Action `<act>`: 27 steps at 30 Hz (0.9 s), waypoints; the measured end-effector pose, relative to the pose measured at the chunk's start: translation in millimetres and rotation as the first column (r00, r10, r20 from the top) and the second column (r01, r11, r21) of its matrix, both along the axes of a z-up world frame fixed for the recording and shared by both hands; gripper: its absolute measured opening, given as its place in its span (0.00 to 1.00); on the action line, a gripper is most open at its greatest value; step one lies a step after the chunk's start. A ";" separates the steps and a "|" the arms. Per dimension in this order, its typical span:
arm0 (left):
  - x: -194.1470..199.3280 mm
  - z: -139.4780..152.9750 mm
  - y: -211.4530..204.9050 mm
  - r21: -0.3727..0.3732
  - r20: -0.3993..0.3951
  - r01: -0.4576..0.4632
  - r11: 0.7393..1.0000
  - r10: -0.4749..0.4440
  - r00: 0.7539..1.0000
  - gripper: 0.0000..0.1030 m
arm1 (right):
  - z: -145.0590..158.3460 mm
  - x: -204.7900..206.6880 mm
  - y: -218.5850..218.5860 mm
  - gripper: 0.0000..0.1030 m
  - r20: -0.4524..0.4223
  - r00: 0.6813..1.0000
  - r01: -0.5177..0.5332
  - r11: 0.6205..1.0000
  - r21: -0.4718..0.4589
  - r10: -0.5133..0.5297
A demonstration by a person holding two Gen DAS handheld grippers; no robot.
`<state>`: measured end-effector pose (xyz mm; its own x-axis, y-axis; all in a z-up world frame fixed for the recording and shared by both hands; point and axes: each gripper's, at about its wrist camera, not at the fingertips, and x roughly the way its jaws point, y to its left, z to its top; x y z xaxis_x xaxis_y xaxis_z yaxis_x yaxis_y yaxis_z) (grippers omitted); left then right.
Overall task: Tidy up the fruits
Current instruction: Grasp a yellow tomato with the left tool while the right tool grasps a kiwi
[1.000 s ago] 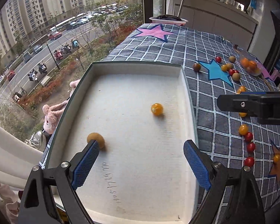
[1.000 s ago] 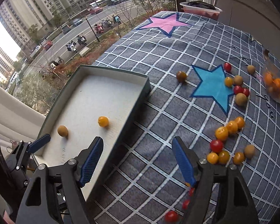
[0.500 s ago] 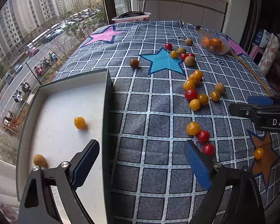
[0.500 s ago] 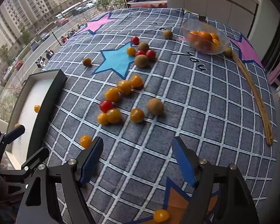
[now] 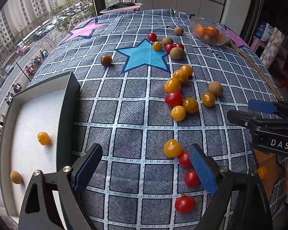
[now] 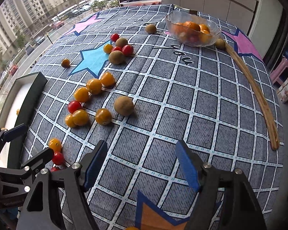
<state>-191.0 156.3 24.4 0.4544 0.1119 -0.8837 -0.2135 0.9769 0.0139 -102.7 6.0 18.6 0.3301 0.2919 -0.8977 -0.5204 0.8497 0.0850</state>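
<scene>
Moved: both views swung off my tray and onto the fruit-covered cloth; a second ago the left camera looked almost straight into the tray, now it sits at the left edge.
Left gripper (image 5: pixel 144 170): spread wide, nothing between the pads, bare checked tablecloth (image 5: pixel 128 103) under the gap; right-side pad hangs just over a red tomato (image 5: pixel 184 160) in that view.
Right gripper (image 6: pixel 139 166): jaws closing, nothing between them, only cloth below.
Tray (image 5: pixel 67 107): dark-rimmed, white inside, at the window-side edge of the table; I count one yellow tomato (image 5: pixel 43 138) and one small brown fruit (image 5: pixel 16 177) in it, well apart.
Glass bowl (image 6: pixel 193 31): far side of the table, holds orange fruits, something reddish at the bottom I can't make out.
White tub (image 6: pixel 142 1): at the far table edge by the window, something dark inside, can't tell what.
Loose fruit: yellow and red cherry tomatoes plus brown kiwi-like fruits scattered on the cloth; one cluster (image 6: pixel 86 103) mid-table, another (image 6: pixel 119 48) by the blue star (image 6: pixel 92 60).
Near left gripper: yellow tomato (image 5: pixel 172 148) and three red ones on the cloth.
Stick (image 6: pixel 259 97): long wooden strip along the right side of the cloth, one brown fruit at its far end.
</scene>
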 end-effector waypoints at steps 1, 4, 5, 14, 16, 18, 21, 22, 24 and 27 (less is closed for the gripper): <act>1.3 -0.2 -0.5 -0.004 0.001 -0.001 1.000 0.001 1.000 0.90 | -2.3 1.8 1.8 0.63 -0.006 1.000 -0.005 1.000 0.000 0.005; 5.2 -0.4 -1.8 -0.007 -0.005 -0.002 1.000 0.002 1.000 0.85 | -3.6 4.6 8.6 0.57 0.019 0.999 -0.026 1.000 -0.006 0.026; 6.2 -0.4 -2.4 -0.014 -0.004 0.002 1.000 -0.002 1.000 0.81 | -3.4 6.1 11.2 0.57 0.025 0.999 -0.032 0.999 -0.006 0.032; 8.8 -2.7 -5.2 -0.039 -0.003 0.003 0.999 -0.003 1.000 0.79 | -3.2 22.3 31.2 0.49 0.051 0.997 -0.051 0.999 0.003 0.051; 6.1 -3.7 -5.1 -0.057 0.005 0.000 0.998 0.000 1.000 0.79 | -3.3 23.7 35.0 0.40 0.057 0.997 -0.054 0.999 0.002 0.054; 3.4 -5.5 -6.1 -0.085 0.008 0.000 0.996 0.000 1.000 0.79 | -3.3 24.3 37.3 0.29 0.059 0.996 -0.060 0.998 0.003 0.060; 0.8 -13.2 -15.2 -0.040 -0.013 0.015 0.999 -0.015 1.000 0.71 | -3.4 25.5 36.9 0.26 0.045 0.997 -0.056 0.998 0.022 0.055; -0.8 -13.3 -18.9 -0.017 -0.002 0.029 0.999 -0.029 1.000 0.69 | -3.3 25.6 35.9 0.26 0.041 0.998 -0.055 0.998 0.028 0.054; -1.5 -12.8 -18.1 -0.036 0.004 0.027 0.999 -0.027 1.000 0.67 | -3.1 25.0 33.0 0.26 0.033 0.998 -0.054 0.998 0.036 0.053; -0.6 -11.3 -14.4 -0.034 0.011 0.010 0.999 -0.009 1.000 0.56 | -3.0 23.8 29.3 0.26 0.026 0.998 -0.049 0.998 0.044 0.048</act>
